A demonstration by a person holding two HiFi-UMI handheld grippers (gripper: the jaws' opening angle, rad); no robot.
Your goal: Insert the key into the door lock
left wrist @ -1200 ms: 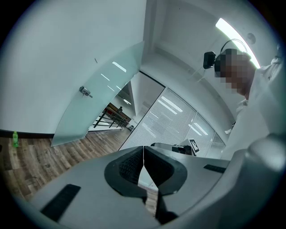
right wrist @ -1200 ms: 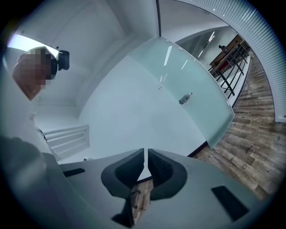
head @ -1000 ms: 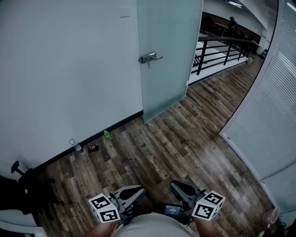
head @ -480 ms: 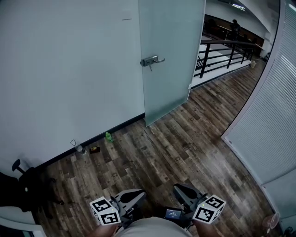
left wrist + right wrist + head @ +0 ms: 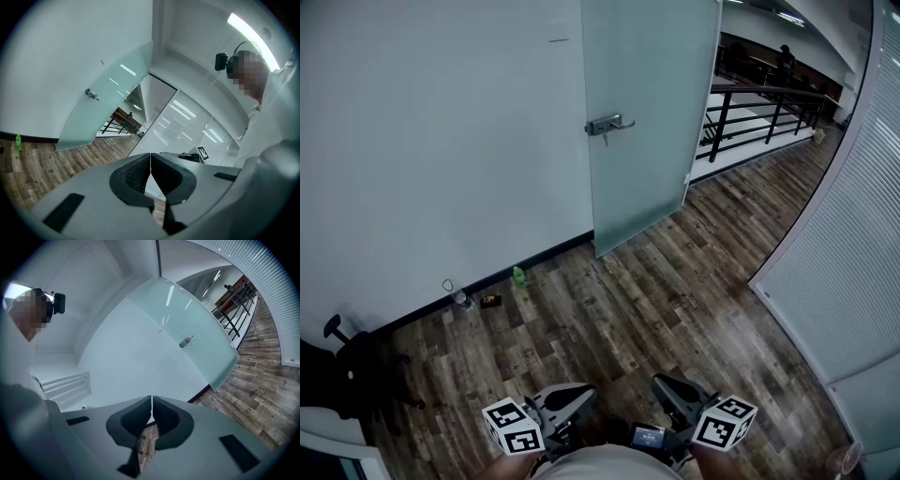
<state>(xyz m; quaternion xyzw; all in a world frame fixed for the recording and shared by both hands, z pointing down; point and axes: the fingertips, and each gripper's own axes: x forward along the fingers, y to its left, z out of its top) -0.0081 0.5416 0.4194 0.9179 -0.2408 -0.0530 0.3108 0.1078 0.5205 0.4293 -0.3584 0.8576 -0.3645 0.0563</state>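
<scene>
Left claw, grey with black-and-white marker cube: jaws pressed together, nothing between pads

Right claw, same build: jaws likewise closed, empty

Dark wood-plank floor stretches ahead of both claws

Ahead-left of left claw, along black skirting: small clear bottle and small green bottle, well apart; contents too small to tell

Far ahead of both claws: frosted pale-green glass door, standing ajar; silver door lock with lever handle near its left edge

Beyond, ahead-right of right claw: black metal railing

The door lock is too small to make out, and the left edge crops a black chair.
</scene>
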